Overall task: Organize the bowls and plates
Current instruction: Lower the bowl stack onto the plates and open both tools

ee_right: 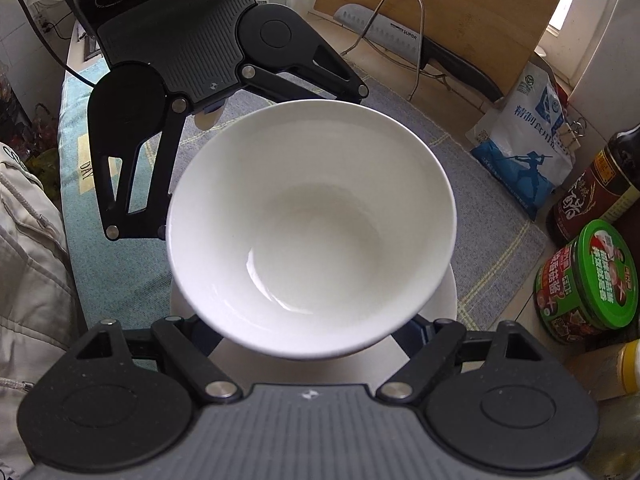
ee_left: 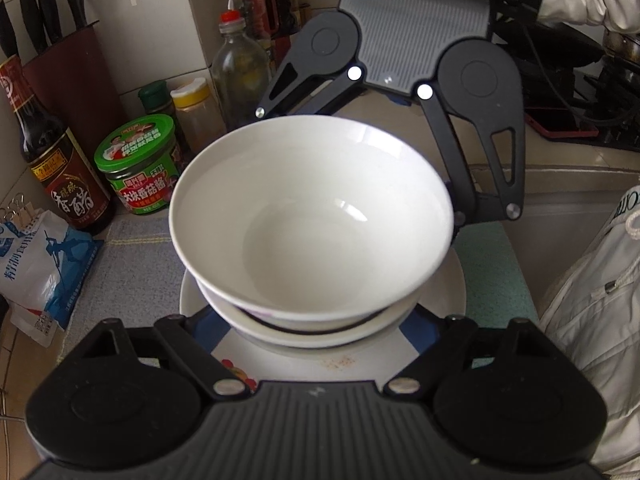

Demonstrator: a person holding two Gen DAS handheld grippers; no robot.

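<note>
Bowls sit stacked mouth-up: a large glossy white ceramic bowl [ee_left: 312, 224] [ee_right: 312, 232] nests in a shallower white bowl [ee_left: 320, 330], both on a white plate with a printed blue and red rim [ee_left: 440, 300], on the grey woven mat [ee_left: 128, 264] near the mat's front edge. Left gripper [ee_left: 316, 320] and right gripper [ee_right: 312, 336] face each other across the stack, arms spread wide either side; their fingertips are hidden beneath it, so I cannot tell their grip.

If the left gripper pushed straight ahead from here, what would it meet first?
The white bowl, most likely: it fills the space directly ahead of the left gripper, stacked on the plate. The fingertips are hidden beneath it, so contact may already exist.
</note>
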